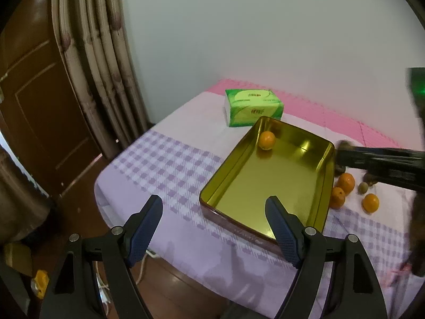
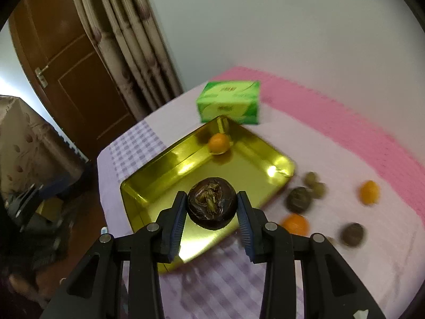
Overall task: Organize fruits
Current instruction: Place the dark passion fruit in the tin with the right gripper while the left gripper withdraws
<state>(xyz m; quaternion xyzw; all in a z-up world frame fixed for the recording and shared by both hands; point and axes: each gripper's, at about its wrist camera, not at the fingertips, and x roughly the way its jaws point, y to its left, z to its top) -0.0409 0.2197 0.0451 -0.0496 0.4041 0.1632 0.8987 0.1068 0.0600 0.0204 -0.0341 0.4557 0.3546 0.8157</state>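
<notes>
My right-wrist view is motion-smeared, so the loose fruits on the cloth blur; in the left view my right gripper [image 1: 342, 146] is a dark streak. That right gripper [image 2: 211, 207] clamps a dark, round, wrinkled fruit [image 2: 211, 203] above the glossy gold metal tray [image 2: 148, 186], where one orange [image 2: 218, 143] sits. My left gripper [image 1: 215, 226] gapes wide, empty.

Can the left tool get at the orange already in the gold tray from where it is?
Probably yes. The left tool is open and empty at the tray's near end. The orange sits alone at the far end of the gold tray, with only bare tray floor between them.
</notes>
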